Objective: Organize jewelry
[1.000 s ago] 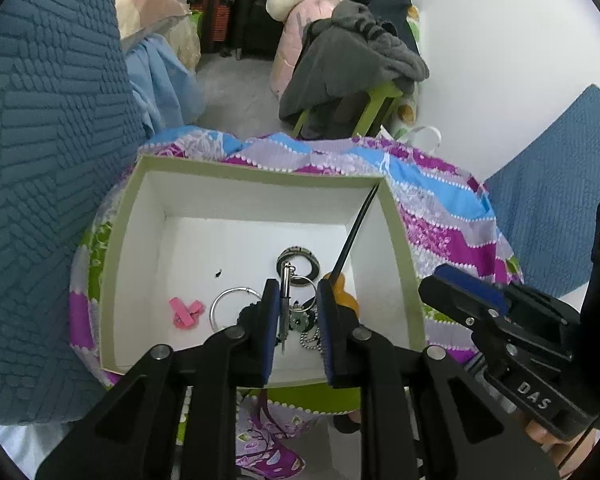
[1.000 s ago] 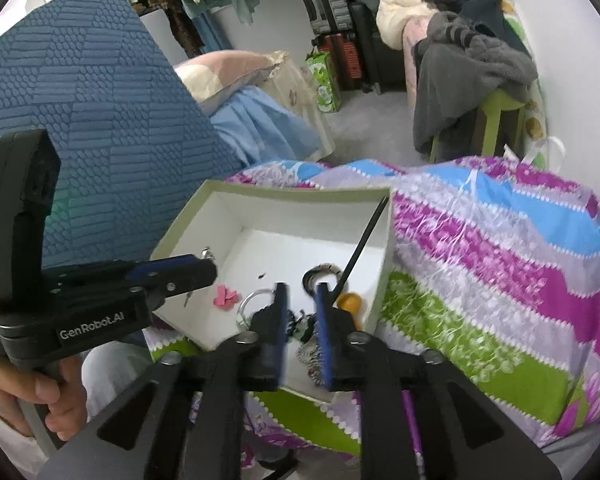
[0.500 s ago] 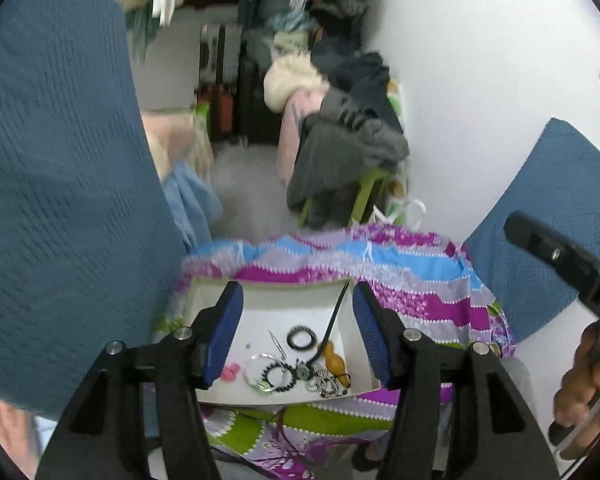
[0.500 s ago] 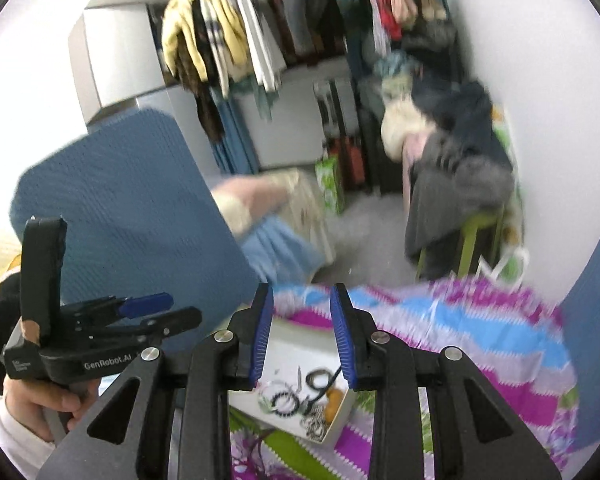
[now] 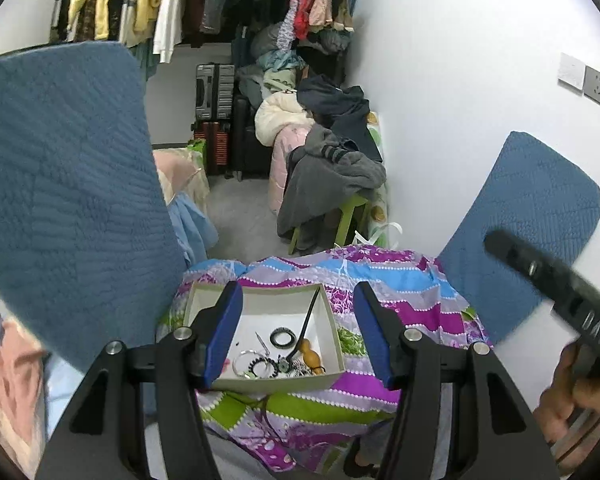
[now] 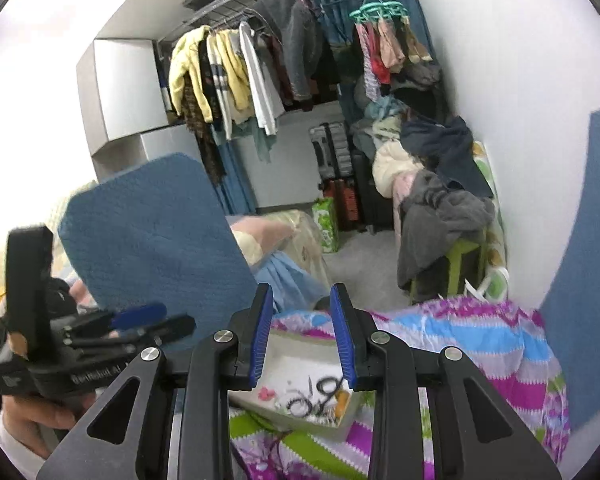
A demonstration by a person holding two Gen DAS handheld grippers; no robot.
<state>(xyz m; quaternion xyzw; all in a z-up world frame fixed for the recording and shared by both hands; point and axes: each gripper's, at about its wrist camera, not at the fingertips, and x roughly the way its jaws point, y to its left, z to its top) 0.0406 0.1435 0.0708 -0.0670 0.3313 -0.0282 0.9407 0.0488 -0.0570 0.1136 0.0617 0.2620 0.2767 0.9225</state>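
A white open box (image 5: pixel 327 317) with a green rim sits on a colourful striped cloth (image 5: pixel 400 300). Inside lie a black ring (image 5: pixel 282 337), a silver hoop (image 5: pixel 247 362), a beaded bracelet (image 5: pixel 260 367), a black stick (image 5: pixel 309 322), an orange piece (image 5: pixel 309 351) and a small pink item (image 6: pixel 265 392). The box also shows in the right wrist view (image 6: pixel 292 354). My left gripper (image 5: pixel 299 334) is open and empty, well above and behind the box. My right gripper (image 6: pixel 302 338) is open and empty, also raised above it.
Blue quilted cushions stand at the left (image 5: pixel 60 200) and right (image 5: pixel 532 216). Beyond the cloth are a green stool with grey clothes (image 5: pixel 332 184), suitcases (image 5: pixel 216 112) and hanging clothes (image 6: pixel 228 76). The white wall (image 5: pixel 460 80) is on the right.
Both grippers have opened and pulled far up and back from the box. The left gripper let go of the jewellery it had between its fingers; it now lies in the box.
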